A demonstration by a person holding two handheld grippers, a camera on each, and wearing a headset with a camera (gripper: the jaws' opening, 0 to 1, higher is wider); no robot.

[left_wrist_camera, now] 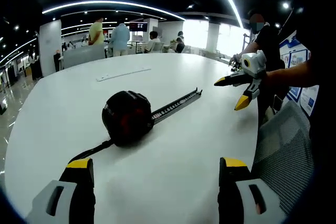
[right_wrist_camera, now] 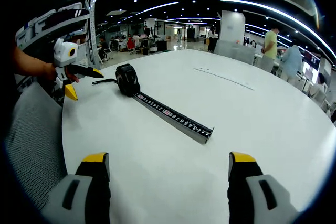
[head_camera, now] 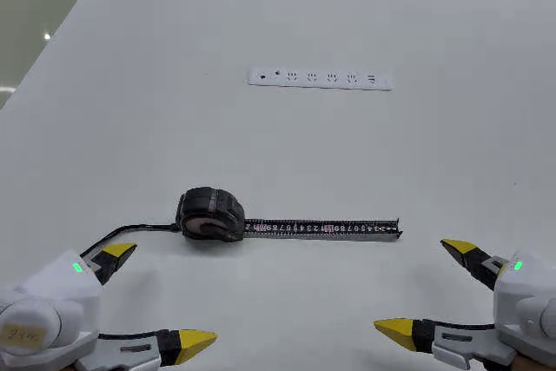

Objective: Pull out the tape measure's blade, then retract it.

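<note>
The tape measure [head_camera: 210, 215] lies toward the tabletop's [head_camera: 347, 154] near edge, its blade [head_camera: 323, 229] drawn out flat to the right. A dark cord [head_camera: 130, 232], perhaps a wrist strap, trails left. The left gripper [head_camera: 169, 293] and right gripper [head_camera: 413, 284] sit nearer the edge, both gaping wide, holding nothing.

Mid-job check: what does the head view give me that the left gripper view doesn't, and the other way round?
Head view: a top-down look with the left gripper and right gripper side by side, tongs open, and the blade numerals legible.
Left gripper view: the room beyond the table, with people standing, ceiling lights and a mesh chair back.
Both: the black tape measure case with its blade pulled out flat on the table, its strap, the power strip, and nothing gripped.
</note>
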